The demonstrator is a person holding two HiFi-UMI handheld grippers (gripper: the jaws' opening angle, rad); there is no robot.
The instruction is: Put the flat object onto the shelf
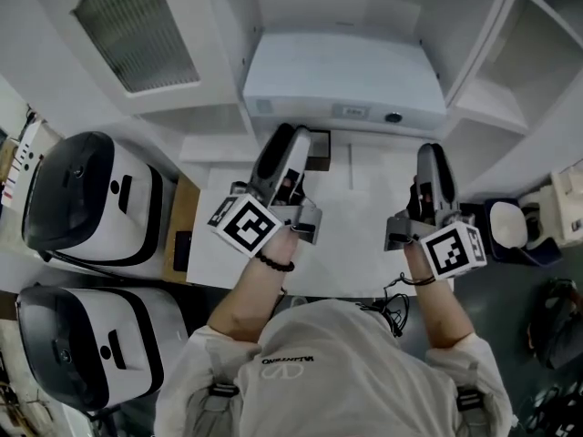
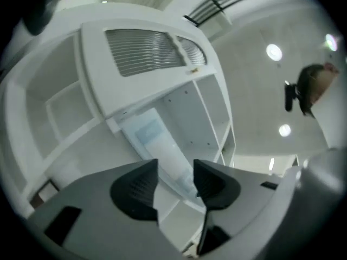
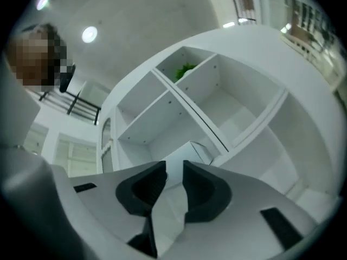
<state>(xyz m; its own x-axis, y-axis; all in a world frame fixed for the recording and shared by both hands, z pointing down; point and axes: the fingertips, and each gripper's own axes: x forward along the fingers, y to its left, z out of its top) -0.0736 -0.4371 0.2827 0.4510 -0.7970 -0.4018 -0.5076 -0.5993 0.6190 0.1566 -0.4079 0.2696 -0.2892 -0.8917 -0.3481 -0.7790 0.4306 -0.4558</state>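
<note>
A tall white shelving unit (image 1: 483, 71) (image 2: 92, 53) (image 3: 179, 99) with open compartments fills the space ahead of the person, and one of its doors carries a slatted grey louvre panel (image 1: 137, 30) (image 2: 143, 53). The flat white rectangular box (image 1: 342, 80) (image 2: 154, 137) (image 3: 187, 153) lies on a shelf of this unit, in the middle compartment straight ahead of both grippers and apart from them. To the person's left, two rounded black-and-white appliances stand one behind the other, the farther one (image 1: 91, 198) near the unit and the nearer one (image 1: 82, 344) beside the person's elbow. A white tabletop (image 1: 355, 244) lies beneath the raised arms, in front of the person's grey shirt (image 1: 328, 371). The left gripper (image 1: 296, 139) (image 2: 175, 169) points towards the box; its dark ribbed pads (image 2: 138, 191) stand clearly apart and only the shelf shows through the gap, so it holds nothing. The right gripper (image 1: 430, 153) (image 3: 174, 172) is held level with it on the other side, its pads (image 3: 203, 191) parted by a narrower gap and likewise closed on nothing. Each gripper bears a cube with black-and-white square markers, the left one (image 1: 244, 224) and the right one (image 1: 453, 250). A round dark-rimmed container with a pale inside (image 1: 510, 230) stands at the far right. A black beaded bracelet (image 1: 273, 263) circles the left wrist. A small green thing (image 3: 184, 70) shows in an upper compartment.
</note>
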